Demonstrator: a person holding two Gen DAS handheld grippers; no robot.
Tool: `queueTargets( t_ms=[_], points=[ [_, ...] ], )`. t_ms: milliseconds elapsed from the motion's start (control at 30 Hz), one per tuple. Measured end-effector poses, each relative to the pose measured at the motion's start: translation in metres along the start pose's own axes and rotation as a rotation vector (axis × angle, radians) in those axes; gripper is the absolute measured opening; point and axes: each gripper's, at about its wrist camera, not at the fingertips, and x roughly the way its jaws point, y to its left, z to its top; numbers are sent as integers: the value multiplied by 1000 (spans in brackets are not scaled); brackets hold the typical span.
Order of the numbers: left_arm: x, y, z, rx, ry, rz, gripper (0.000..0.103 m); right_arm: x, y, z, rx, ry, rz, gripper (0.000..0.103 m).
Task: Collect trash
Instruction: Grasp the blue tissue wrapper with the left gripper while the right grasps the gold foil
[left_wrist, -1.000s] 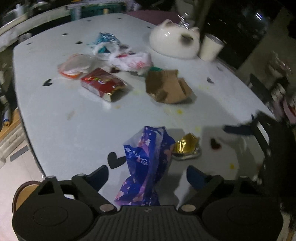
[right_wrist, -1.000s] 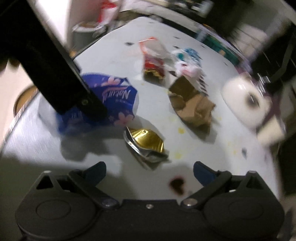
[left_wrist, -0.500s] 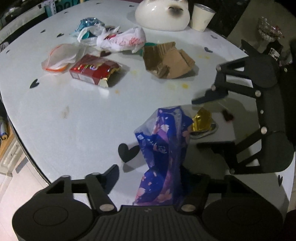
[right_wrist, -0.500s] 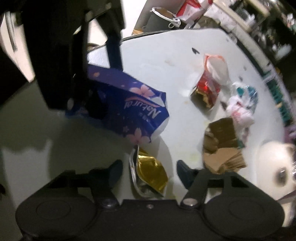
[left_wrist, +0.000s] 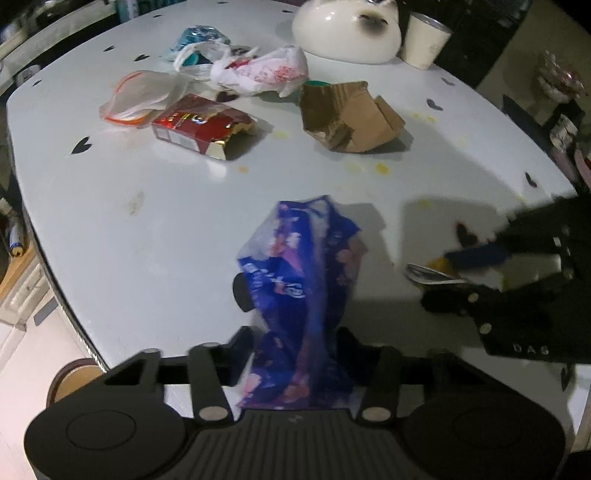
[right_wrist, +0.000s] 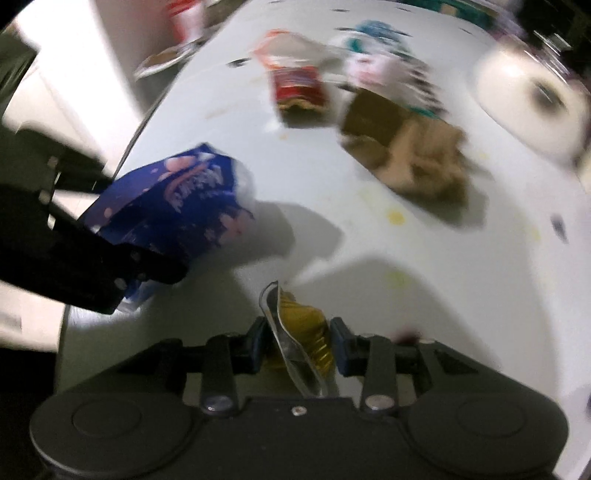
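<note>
The left tongs (left_wrist: 295, 343) are clamped on the lower end of a blue and purple flowered plastic wrapper (left_wrist: 304, 280), which stands up crumpled from between the fingers above the near edge of the white surface (left_wrist: 155, 236). The right tongs (right_wrist: 298, 341) are pinched narrow around a crushed gold and silver foil wrapper (right_wrist: 299, 332); their blue pads press it from both sides, and its silver rim sticks up between them. In the left wrist view those right tongs (left_wrist: 476, 258) show to the right of the blue wrapper, blurred, with a sliver of the foil at their tips. The rest of the trash lies on the surface beyond the blue wrapper: a torn brown cardboard box (left_wrist: 347, 118) farther off and slightly right, a red snack box (left_wrist: 201, 127) with its gold-lined end open to the left of the cardboard, a clear plastic bag with an orange edge (left_wrist: 144, 94) touching the red box's far side, and a knotted white plastic bag with red print (left_wrist: 258, 72) behind them, with a teal wrapper (left_wrist: 199, 37) just beyond it. A white cat-shaped object (left_wrist: 347, 31) and a pale paper cup (left_wrist: 424, 46) stand at the far edge, side by side. Black heart marks dot the surface.
</note>
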Motion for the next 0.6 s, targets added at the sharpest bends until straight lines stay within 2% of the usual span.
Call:
queueTargets(
  t_ms=[33, 67, 133, 333, 600],
  points=[
    [-1, 0, -1, -12, -3, 0, 39, -2, -2, -3, 52, -6, -7, 37],
    [-2, 0, -3, -29, -7, -5, 31, -3, -3, -6, 93, -11, -16, 37],
    [-5, 2, -7, -73, -14, -16, 20, -6, -3, -14, 166, -21, -33, 37],
    [-22, -3, -23, -150, -74, -6, 17, -25, -1, -29, 310, -80, -57, 37],
    [-64, -17, -45, -211, -154, 24, 16, -69, 10, -39, 348, -193, -85, 37]
  ],
)
